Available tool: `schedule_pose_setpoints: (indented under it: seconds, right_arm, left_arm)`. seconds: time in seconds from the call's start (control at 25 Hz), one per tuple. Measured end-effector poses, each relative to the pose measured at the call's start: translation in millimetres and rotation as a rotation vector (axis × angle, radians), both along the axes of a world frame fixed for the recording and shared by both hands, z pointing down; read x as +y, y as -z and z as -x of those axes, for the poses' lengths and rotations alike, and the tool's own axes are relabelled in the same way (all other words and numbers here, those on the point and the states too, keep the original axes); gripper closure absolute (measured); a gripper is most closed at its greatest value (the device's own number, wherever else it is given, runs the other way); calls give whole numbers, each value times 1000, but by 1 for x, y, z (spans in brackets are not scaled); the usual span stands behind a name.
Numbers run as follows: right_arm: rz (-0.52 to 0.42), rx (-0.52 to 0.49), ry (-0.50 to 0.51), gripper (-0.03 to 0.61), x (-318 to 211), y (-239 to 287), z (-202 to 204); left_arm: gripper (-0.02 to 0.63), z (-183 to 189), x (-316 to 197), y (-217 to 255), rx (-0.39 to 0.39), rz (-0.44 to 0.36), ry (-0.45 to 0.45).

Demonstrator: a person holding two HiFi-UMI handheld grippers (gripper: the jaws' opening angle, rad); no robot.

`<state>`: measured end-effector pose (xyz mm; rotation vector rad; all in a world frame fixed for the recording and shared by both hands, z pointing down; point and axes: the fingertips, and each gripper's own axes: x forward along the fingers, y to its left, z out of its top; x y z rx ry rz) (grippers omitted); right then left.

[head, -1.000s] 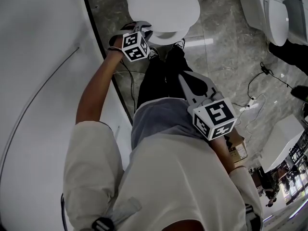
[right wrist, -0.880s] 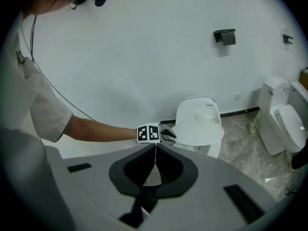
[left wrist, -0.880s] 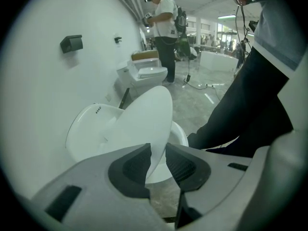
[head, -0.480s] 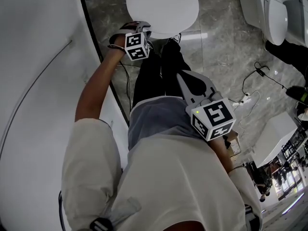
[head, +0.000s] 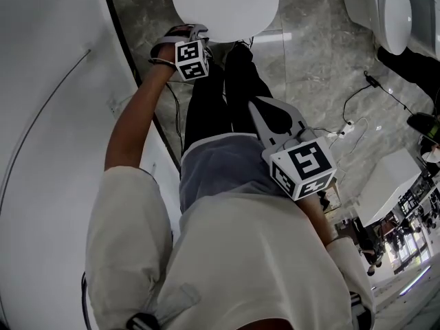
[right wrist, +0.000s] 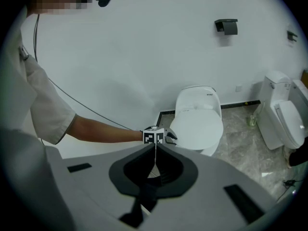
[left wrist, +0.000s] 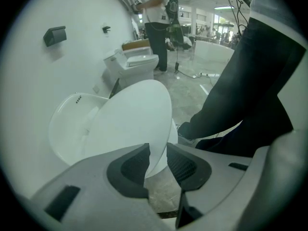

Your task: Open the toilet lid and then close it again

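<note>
Glossy grey veined marble floor (head: 309, 60), edged by a black strip (head: 130, 53) along a white wall. A white toilet (head: 223, 5) stands on it at top centre, a 2nd toilet (head: 385, 12) at top right. A black cable (head: 352, 104) and white power strip (head: 346, 126) lie at right.

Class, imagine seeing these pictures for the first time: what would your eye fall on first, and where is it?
The white toilet lid, down or nearly down, glares at the top of the head view. The left gripper sits at its near edge; its jaws have just been opening and stand apart with the lid's rim between them. The right gripper, jaws together and empty, hangs by the person's dark trousers.
</note>
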<state>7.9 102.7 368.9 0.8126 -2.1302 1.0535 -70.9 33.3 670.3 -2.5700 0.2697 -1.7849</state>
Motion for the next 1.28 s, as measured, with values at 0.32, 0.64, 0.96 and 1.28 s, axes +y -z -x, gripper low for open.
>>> schedule_pose_setpoints:
  seconds: [0.32,0.64,0.96,1.28]
  right_arm:
    - [42,14,-2,568,7,-16,-8]
    - [72,41,-24,568,11,-32,-20]
    - [102,54,-46,568,7,-40,-32]
    - [140,54,-32,568,13,-54,-26]
  left_arm:
    - [514,-1,11,-29,-20,54,14]
    - [515,-1,23,-58,-31,100,35]
    - [515,-3,28,-85,-44,163,97]
    - [522,-2,30,-114,-57,169,233]
